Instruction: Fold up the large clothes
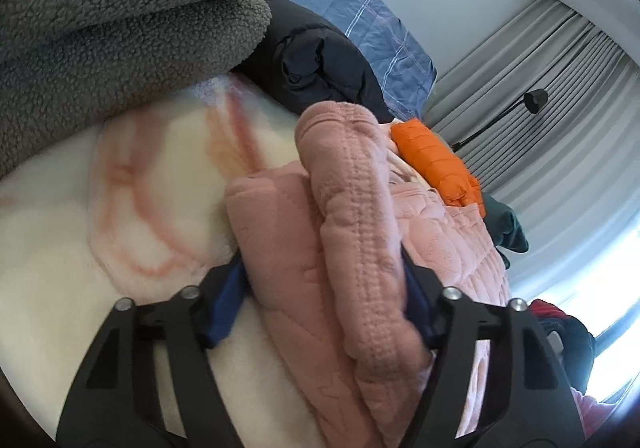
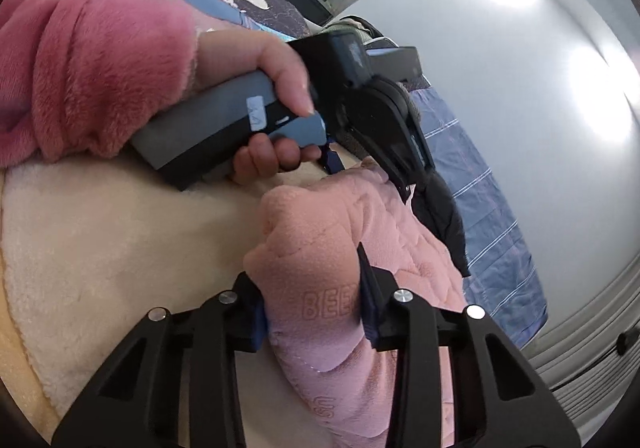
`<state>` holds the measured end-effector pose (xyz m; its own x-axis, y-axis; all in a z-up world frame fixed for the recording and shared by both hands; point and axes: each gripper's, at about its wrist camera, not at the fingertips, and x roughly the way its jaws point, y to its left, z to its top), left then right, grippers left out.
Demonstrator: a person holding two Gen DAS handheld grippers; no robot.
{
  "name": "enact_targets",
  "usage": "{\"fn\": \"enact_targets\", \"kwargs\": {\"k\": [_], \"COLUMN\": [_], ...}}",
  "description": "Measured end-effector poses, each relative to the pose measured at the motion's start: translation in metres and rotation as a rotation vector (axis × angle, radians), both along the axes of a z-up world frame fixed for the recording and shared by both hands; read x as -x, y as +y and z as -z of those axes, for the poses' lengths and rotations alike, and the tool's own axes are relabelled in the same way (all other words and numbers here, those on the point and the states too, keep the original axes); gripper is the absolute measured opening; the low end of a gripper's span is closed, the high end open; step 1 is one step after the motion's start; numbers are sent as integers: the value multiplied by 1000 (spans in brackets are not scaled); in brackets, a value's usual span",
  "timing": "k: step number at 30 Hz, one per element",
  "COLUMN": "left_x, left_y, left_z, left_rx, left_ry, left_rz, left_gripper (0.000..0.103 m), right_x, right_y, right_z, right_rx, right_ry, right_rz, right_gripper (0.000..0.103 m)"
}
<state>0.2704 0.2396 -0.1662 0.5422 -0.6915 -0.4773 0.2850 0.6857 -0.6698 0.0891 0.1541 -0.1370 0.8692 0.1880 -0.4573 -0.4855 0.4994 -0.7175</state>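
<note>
Left wrist view: the left gripper [image 1: 324, 300] is clamped on a thick bunched fold of the pink quilted garment [image 1: 360, 215], which lies on the cream fleece blanket [image 1: 80, 248] covering the bed. In the right wrist view the right gripper [image 2: 312, 304] pinches another bunched edge of the same garment, pads pressed into the fabric. Judged soft, padded, bulky and light; it should compress and sag, so holds belong on hems or seam ridges. Surface: pale pink, stitched quilting, embossed lettering, ribbed border.
</note>
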Motion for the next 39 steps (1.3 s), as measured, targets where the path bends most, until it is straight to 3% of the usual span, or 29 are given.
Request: {"fn": "enact_targets", "kwargs": {"k": [5, 17, 19, 20, 23, 25, 29, 34, 39], "left_x": [1, -7, -9, -9, -2, 1, 3, 7, 11], "left_y": [-2, -1, -3, -5, -16, -25, -44, -79, -143], "left_z": [0, 8, 7, 4, -13, -29, -67, -127, -184], "left_rx": [6, 35, 24, 5, -75, -136, -214, -268, -321], "left_ry": [3, 30, 44, 42, 2, -20, -47, -122, -209], "left_rz": [1, -15, -27, -34, -36, -43, -58, -42, 8], "left_gripper": [65, 77, 76, 69, 47, 42, 39, 39, 38], "right_x": [1, -2, -3, -3, -3, -7, -14, -15, -14], "right_y": [-1, 2, 2, -1, -16, -31, -72, -126, -201], "right_z": [8, 10, 7, 3, -18, -36, -79, -116, -148], "right_rx": [0, 11, 3, -21, -137, -247, -520, -744, -960], "right_ry": [-17, -38, -23, -13, 27, 73, 176, 198, 224], "right_rz": [14, 21, 17, 15, 14, 26, 55, 73, 118], "right_gripper": [38, 46, 46, 43, 32, 30, 28, 28, 28]}}
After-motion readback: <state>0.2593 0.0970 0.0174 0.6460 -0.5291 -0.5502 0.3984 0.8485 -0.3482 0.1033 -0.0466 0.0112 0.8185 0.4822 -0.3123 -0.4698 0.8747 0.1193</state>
